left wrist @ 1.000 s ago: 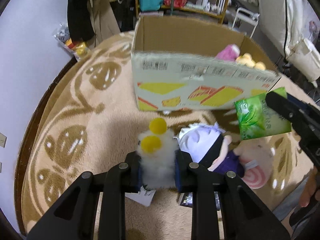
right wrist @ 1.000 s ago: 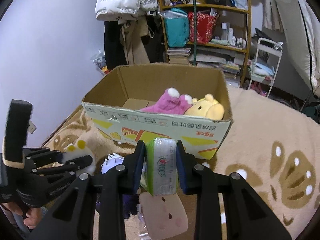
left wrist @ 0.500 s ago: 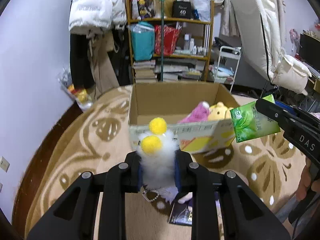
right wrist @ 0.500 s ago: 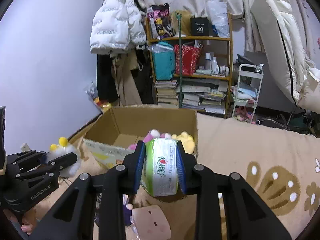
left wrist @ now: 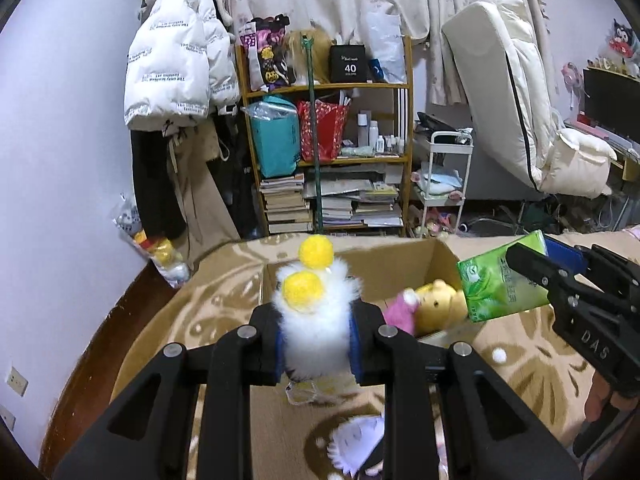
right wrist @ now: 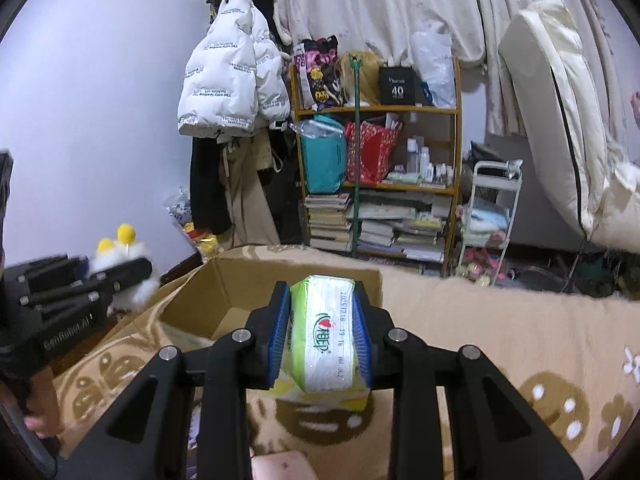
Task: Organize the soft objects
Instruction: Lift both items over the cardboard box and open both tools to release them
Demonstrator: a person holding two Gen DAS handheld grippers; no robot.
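White fluffy toy [left wrist: 314,322] (two yellow pompoms on top) clamped in left gripper [left wrist: 316,346], held before cardboard box [left wrist: 400,264]. Green tissue pack [right wrist: 326,344] pinched in right gripper [right wrist: 322,346], above box's near edge.

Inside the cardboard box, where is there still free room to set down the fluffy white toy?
The cardboard box is bare on its left, behind the fluffy white toy. The right is crowded: pink plush against yellow bear.
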